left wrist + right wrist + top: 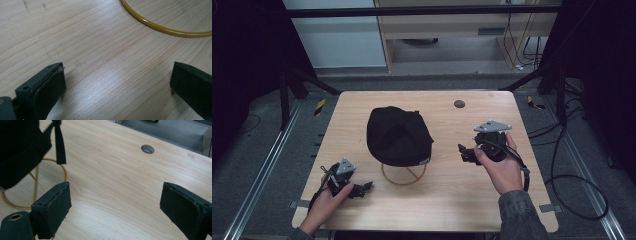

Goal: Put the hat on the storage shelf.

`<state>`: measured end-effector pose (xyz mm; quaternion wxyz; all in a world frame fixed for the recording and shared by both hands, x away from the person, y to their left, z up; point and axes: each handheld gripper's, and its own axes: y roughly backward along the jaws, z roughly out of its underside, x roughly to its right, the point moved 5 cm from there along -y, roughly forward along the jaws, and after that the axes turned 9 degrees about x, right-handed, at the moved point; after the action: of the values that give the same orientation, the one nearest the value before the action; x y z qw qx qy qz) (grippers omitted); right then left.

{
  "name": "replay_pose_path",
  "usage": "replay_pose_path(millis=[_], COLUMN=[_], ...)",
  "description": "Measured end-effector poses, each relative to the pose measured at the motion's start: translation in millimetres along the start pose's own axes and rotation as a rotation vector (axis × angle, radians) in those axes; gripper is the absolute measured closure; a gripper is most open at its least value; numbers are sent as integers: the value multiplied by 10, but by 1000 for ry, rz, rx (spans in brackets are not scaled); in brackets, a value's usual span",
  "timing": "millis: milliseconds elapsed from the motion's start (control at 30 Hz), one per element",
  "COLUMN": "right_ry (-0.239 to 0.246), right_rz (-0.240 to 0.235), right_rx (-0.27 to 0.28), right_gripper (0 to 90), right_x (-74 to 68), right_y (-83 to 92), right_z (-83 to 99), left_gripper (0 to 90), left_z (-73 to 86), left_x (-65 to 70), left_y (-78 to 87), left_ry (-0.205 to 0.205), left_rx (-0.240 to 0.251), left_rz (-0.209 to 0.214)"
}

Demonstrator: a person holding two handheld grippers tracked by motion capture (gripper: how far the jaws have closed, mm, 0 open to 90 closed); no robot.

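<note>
A black cap [398, 135] sits on a yellow wire stand [403, 178] at the middle of the wooden table [452, 200]. My left gripper [363, 188] rests low near the front left, pointing right toward the stand's ring. In the left gripper view it [118, 72] is open over bare wood, with the yellow ring [162, 28] just ahead. My right gripper [463, 152] hovers to the right of the cap, pointing left. In the right gripper view it [116, 192] is open and empty, with the cap [17, 150], a dangling black strap [59, 143] and the stand [37, 178] at the left.
A round cable hole [459, 104] lies near the table's far edge, also seen as the hole [147, 148]. Black cables [572, 190] trail over the floor at the right. Dark frame legs [557, 85] stand beside the far corners, and a cabinet [447, 30] stands behind.
</note>
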<state>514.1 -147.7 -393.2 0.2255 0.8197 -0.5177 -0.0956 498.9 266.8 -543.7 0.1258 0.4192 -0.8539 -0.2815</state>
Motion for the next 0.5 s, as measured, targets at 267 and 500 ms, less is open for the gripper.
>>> replay_pose_path(millis=[267,500], right_ry=[-21,-38], right_rz=[11,16], right_rx=[-23,-41], right_gripper=[101,102], right_x=[48,75], right_y=[-89,-193], right_z=[205,398], left_gripper=[0,0], left_z=[0,-5], left_x=[0,-3], left_y=[0,-8], left_ry=[0,-1], left_rx=[0,0], left_rz=[0,5])
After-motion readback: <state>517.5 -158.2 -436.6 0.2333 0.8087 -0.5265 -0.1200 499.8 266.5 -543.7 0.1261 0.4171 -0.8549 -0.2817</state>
